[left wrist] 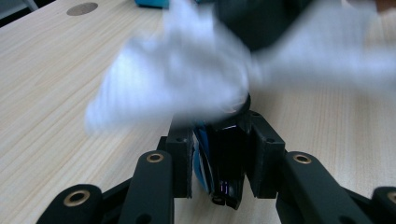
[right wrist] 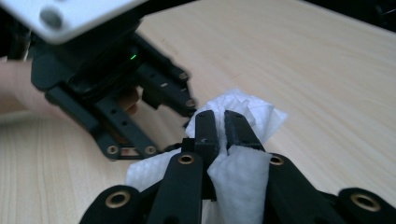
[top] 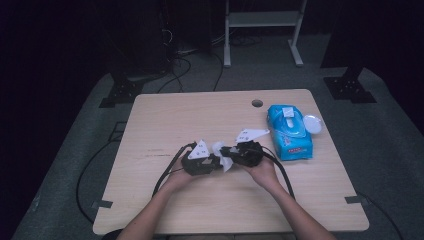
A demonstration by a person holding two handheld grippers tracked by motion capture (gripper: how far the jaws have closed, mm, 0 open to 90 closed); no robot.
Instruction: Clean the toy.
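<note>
My two grippers meet tip to tip over the middle of the wooden table (top: 170, 115). The right gripper (top: 229, 153) (right wrist: 220, 122) is shut on a crumpled white wipe (right wrist: 243, 179), which bunches around both its jaws. The left gripper (top: 218, 162) (left wrist: 219, 137) is shut on a small black object with a blue edge (left wrist: 225, 161), held upright between its pads. In the left gripper view the wipe (left wrist: 177, 88) is a blurred white mass right at the top of that object, with the right gripper (left wrist: 261, 23) dark behind it. The left gripper (right wrist: 166, 123) faces the right one closely.
A blue pack of wet wipes (top: 290, 132) lies at the table's right side, with a round white lid (top: 312, 123) beside it. A cable hole (top: 257, 103) is at the far edge. Cables trail from both grippers toward the near edge.
</note>
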